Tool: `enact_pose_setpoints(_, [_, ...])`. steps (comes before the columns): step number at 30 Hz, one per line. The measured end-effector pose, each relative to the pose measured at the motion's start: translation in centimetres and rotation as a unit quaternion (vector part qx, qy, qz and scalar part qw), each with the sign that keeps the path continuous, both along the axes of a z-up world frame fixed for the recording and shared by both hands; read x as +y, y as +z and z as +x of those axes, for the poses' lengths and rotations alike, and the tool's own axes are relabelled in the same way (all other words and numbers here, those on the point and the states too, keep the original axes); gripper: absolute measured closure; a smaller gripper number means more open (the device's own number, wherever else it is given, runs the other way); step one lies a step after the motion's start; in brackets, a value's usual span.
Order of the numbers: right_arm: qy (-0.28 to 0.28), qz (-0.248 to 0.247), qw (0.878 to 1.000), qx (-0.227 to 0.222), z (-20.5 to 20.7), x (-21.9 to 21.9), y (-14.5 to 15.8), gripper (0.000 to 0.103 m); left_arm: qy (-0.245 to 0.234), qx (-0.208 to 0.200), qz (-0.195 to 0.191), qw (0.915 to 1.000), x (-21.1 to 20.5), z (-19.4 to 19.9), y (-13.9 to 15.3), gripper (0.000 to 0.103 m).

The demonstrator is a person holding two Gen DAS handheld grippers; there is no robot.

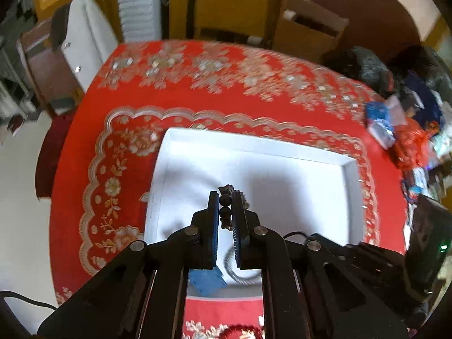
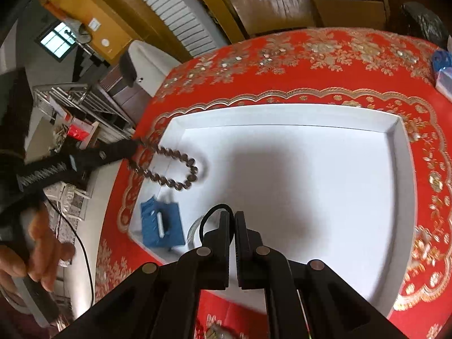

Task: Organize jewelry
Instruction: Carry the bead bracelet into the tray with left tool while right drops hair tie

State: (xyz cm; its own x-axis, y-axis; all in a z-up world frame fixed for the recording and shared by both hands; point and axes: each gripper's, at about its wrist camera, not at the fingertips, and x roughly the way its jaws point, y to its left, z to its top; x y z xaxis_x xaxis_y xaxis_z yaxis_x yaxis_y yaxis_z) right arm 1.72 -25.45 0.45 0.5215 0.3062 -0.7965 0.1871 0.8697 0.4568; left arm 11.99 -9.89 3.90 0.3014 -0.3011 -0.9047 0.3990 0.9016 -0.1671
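Note:
A white tray (image 1: 350, 197) lies on the red patterned tablecloth; it also shows in the right wrist view (image 2: 401, 169). My left gripper (image 1: 225, 197) is shut on a dark bead bracelet (image 1: 225, 212) and holds it above the tray's left part. From the right wrist view the bracelet (image 2: 175, 169) hangs as a loop from the left gripper (image 2: 135, 148) over the tray's left edge. My right gripper (image 2: 232, 214) is shut on a thin black hair tie (image 2: 207, 219) above the tray's front. A blue card (image 2: 162, 224) and a silver bangle (image 2: 193, 230) lie in the tray.
Wrapped packets and a blue item (image 1: 381, 124) clutter the table's right side. Wooden chairs (image 1: 234, 2) stand behind the table. A dark device (image 1: 429, 237) sits at the right edge. A bare hand (image 2: 34, 254) grips the left tool's handle.

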Motion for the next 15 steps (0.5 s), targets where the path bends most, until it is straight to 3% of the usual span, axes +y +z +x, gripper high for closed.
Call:
enact_pose_setpoints(5, [0.003,0.004,1.0,0.018,3.0,0.3,-2.0,0.1,0.047,0.026,0.032,0.998,2.7,1.8,-3.8,0.096])
enact_pose_setpoints(15, [0.029,0.002,0.999,0.042,5.9,1.7,-4.2,0.098,0.062,0.032,0.061,0.9957,3.9,1.9,-6.0,0.094])
